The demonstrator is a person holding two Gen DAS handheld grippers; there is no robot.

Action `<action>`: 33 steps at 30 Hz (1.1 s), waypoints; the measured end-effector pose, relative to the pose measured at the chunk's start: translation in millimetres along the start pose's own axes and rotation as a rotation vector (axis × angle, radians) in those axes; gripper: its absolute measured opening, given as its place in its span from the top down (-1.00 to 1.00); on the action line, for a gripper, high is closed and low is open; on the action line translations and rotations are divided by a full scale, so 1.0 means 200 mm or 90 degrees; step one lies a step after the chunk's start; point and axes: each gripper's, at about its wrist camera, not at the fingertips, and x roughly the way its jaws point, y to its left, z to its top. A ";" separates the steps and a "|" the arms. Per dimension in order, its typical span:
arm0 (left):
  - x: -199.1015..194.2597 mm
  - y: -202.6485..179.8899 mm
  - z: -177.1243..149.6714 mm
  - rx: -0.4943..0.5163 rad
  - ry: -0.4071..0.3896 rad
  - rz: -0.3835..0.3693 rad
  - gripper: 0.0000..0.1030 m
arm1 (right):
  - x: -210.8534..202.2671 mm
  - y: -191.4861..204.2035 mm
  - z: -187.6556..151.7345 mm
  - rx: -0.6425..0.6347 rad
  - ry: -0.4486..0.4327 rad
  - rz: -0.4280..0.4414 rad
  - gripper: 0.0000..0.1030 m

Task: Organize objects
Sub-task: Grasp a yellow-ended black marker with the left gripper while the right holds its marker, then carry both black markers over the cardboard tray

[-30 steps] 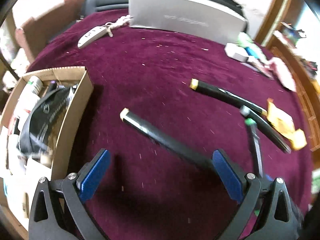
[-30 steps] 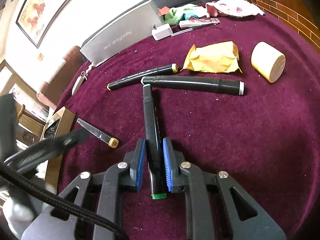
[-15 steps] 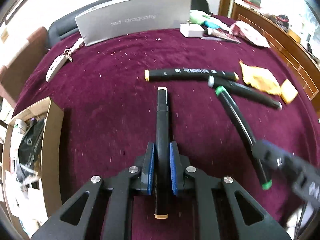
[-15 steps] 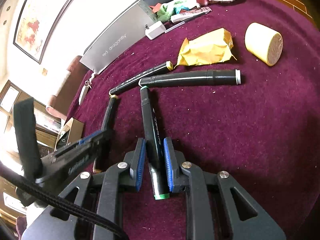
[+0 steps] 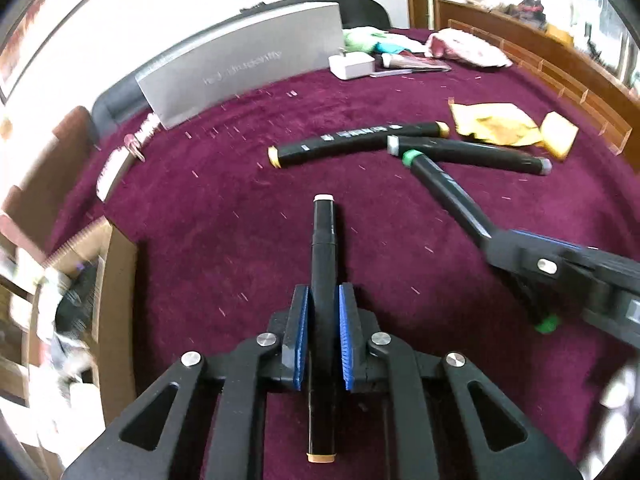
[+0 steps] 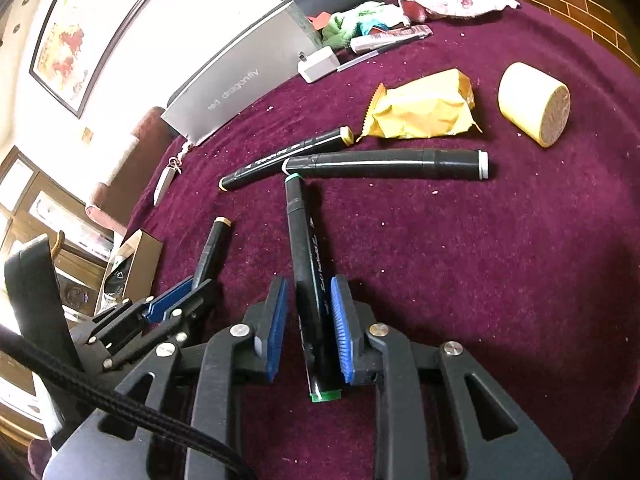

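Several black markers lie on the maroon tablecloth (image 5: 224,208). My left gripper (image 5: 323,300) is shut on the tan-capped marker (image 5: 324,240), which runs straight out between its blue pads. My right gripper (image 6: 308,284) has its jaws opening around the green-capped marker (image 6: 302,240); a gap shows beside the left pad, and the marker rests on the cloth. The left wrist view has this green-capped marker (image 5: 444,188) and the right gripper (image 5: 504,246) at the right. The right wrist view shows the left gripper (image 6: 192,284) close by on its left. A yellow-capped marker (image 6: 288,156) and a grey-capped marker (image 6: 384,164) lie just beyond.
An open cardboard box (image 5: 116,280) full of items sits at the table's left edge. A yellow packet (image 6: 420,108) and a pale yellow cylinder (image 6: 528,108) lie at the right. A grey box (image 6: 240,80), a white adapter (image 6: 316,66) and clutter line the far side.
My left gripper closed on the tan-capped marker, rolled, and moved closer to the right gripper. My right gripper's pads have parted from the green-capped marker, which they gripped before.
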 end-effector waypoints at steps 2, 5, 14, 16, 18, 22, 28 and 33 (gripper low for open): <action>-0.06 0.03 -0.06 -0.015 -0.011 -0.030 0.79 | 0.00 0.01 0.00 -0.009 -0.004 -0.003 0.54; -0.18 0.11 -0.16 -0.056 -0.025 -0.072 0.79 | 0.00 0.03 -0.01 -0.027 -0.010 -0.009 0.47; -0.65 0.36 -0.52 -0.088 -0.108 -0.094 0.78 | 0.05 0.19 -0.02 -0.124 0.002 -0.126 0.40; -0.72 0.43 -0.61 -0.102 -0.119 -0.099 0.78 | 0.07 0.25 -0.02 -0.156 0.015 -0.182 0.40; -0.75 0.50 -0.67 -0.122 -0.124 -0.104 0.78 | 0.12 0.31 -0.01 -0.184 0.028 -0.242 0.40; -0.82 0.67 -0.79 -0.166 -0.139 -0.100 0.78 | 0.16 0.37 0.00 -0.213 0.044 -0.294 0.63; -0.87 0.87 -0.91 -0.214 -0.158 -0.093 0.78 | 0.10 0.36 -0.04 -0.159 0.064 -0.247 0.76; -0.88 0.98 -0.98 -0.237 -0.168 -0.079 0.78 | -0.02 0.42 -0.10 -0.119 0.058 -0.176 0.76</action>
